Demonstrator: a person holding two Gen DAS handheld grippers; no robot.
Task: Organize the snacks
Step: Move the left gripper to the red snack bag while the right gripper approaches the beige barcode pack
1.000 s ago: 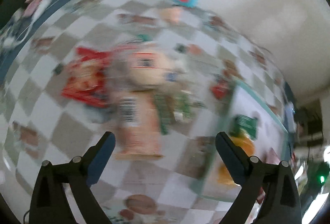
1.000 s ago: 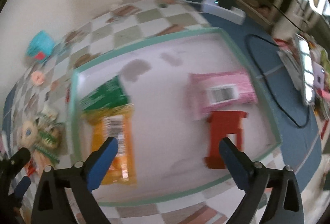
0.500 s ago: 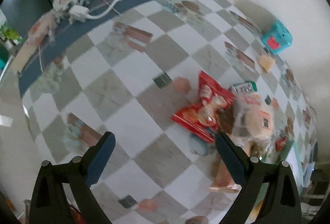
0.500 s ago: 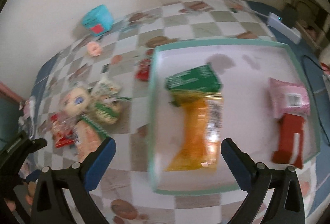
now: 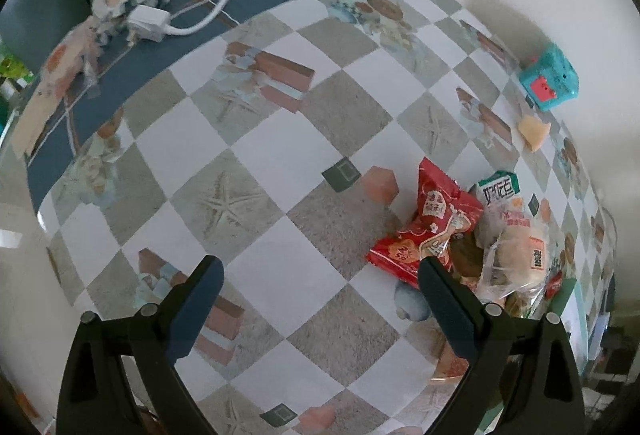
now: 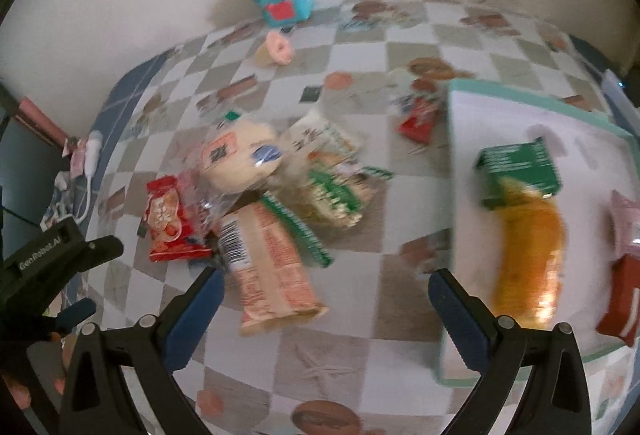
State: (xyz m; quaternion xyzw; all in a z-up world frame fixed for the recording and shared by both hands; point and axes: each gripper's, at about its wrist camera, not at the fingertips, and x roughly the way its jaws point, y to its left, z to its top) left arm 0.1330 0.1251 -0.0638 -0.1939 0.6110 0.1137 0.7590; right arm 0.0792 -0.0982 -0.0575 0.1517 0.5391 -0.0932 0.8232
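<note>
My right gripper (image 6: pixel 320 299) hangs spread and empty over the peach packet (image 6: pixel 272 267), the nearest of the snack pile (image 6: pixel 280 179) left of the tray (image 6: pixel 532 95). My left gripper (image 5: pixel 318 291), also spread and empty, hovers over bare surface (image 5: pixel 224 139). I should straddle the packet's narrow width, pinch lightly, and lift clear of its neighbours.

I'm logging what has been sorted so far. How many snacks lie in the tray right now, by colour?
green box: 1
orange packet: 1
pink packet: 1
red packet: 1
Total in the tray: 4
</note>
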